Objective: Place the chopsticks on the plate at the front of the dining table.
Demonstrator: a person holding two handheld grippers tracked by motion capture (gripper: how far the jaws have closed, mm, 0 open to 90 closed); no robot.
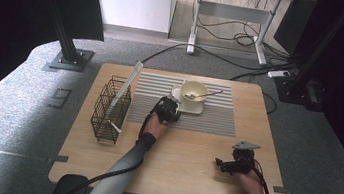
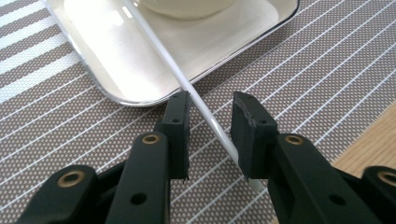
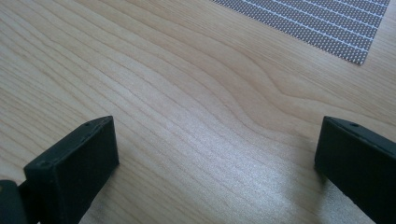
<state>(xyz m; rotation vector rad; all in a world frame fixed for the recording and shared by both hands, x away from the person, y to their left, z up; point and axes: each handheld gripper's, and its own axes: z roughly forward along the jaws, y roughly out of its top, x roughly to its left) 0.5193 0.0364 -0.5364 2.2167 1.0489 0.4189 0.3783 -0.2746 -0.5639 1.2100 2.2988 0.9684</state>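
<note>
two tools: the left tool works over the striped mat; the right tool rests idle on the bare desk near the person's edge.
thing in hand: a thin white stick, seemingly a chopstick, lying on the striped mat with its far end running up over the rim of the white tray.
long axis: in the left gripper view the stick runs diagonally, from the upper left over the tray down to the lower right, passing between the pads slantwise, not square to them.
which way it lies: directly ahead of and within the left tool's jaws; the near end passes under the right-hand pad.
nearer hand: the left, by far; the right tool is well apart, on the other side of the desk.
left tool state: jaws partly spread, a clear gap showing on either side of the stick near the tips; the left-hand pad sits just beside it, and i cannot tell if it touches. not yet pinched.
right tool state: jaws spread wide, nothing between them but wood grain.
surroundings: a cream bowl with a spoon stands on the tray; a black wire basket stands at the left of the desk.
next move turns on: judged, closing squarely across the slanted stick so it does not roll or slip out.
</note>
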